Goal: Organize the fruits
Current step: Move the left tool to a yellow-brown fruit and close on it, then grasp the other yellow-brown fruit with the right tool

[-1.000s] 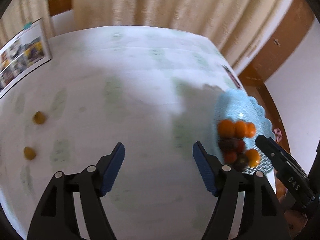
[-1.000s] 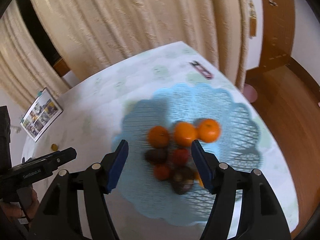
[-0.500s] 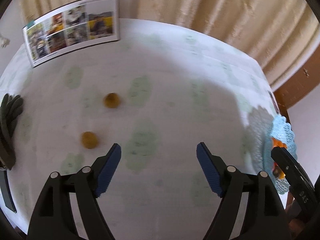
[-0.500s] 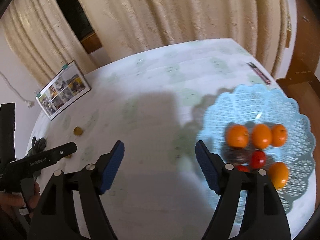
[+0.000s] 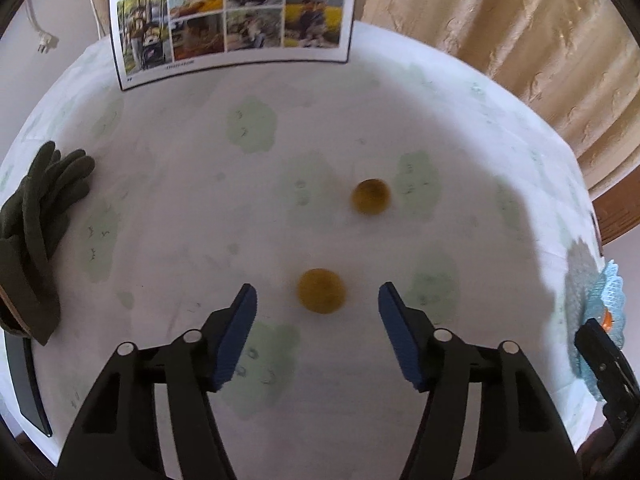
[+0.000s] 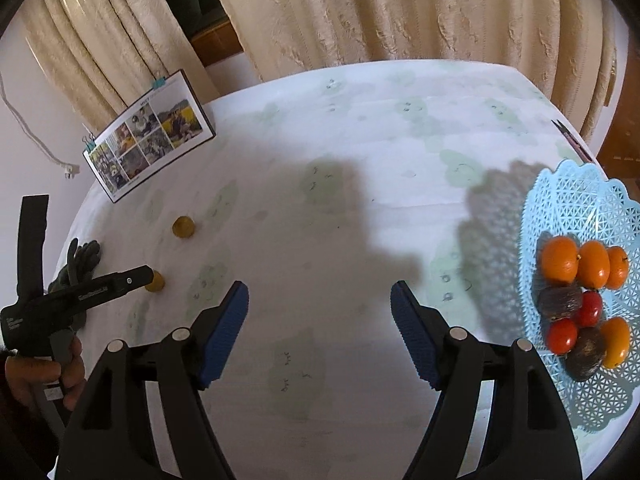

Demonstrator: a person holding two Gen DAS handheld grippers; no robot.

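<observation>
The left gripper [image 5: 318, 306] has swung from the basket [image 6: 576, 216] at the bench's right edge to frame the near fruit [image 5: 321, 290], jaws wide; the right gripper [image 6: 319, 310] idles, wide, empty.

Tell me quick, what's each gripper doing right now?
Left gripper: open, empty, a small yellow fruit between its fingers.
Right gripper: open, empty, above the table.

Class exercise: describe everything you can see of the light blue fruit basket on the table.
The light blue fruit basket is a shallow dish of openwork lattice, plastic by its look, with a scalloped rim. It rests on the table's right side, holding four orange fruits, two red ones and two dark wrinkled ones, and casts a patterned shadow leftward. Neither gripper touches it.
</observation>
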